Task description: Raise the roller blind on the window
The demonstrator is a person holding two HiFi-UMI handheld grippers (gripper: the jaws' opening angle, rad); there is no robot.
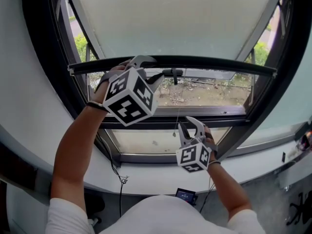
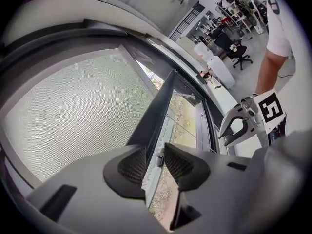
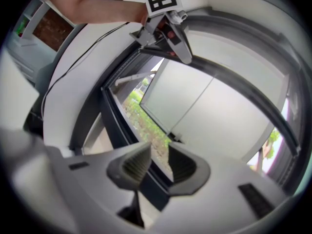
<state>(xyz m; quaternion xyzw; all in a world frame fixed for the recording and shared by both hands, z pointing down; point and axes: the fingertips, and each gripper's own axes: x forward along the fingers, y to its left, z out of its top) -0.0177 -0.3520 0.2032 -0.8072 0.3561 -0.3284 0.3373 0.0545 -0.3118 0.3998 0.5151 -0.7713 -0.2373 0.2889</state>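
Observation:
The pale roller blind (image 1: 170,18) covers the upper window. Its black bottom bar (image 1: 219,65) runs across above the open strip of glass. My left gripper (image 1: 157,68) is on the left part of that bar, one finger above it and one below. In the left gripper view the bar (image 2: 158,111) passes between the ribbed pads (image 2: 132,165), and the gripper (image 2: 156,162) is shut on it. My right gripper (image 1: 185,123) is lower, in front of the lower window frame (image 1: 214,112), beside a thin hanging cord (image 1: 177,116). Its jaws (image 3: 159,165) stand apart with nothing visible between them.
A black window handle (image 1: 173,73) sits just right of the left gripper. The white sill (image 1: 146,177) runs below, with a cable (image 1: 120,179) hanging over it and a small lit screen (image 1: 185,195) underneath. Dark frame posts (image 1: 265,96) flank the pane.

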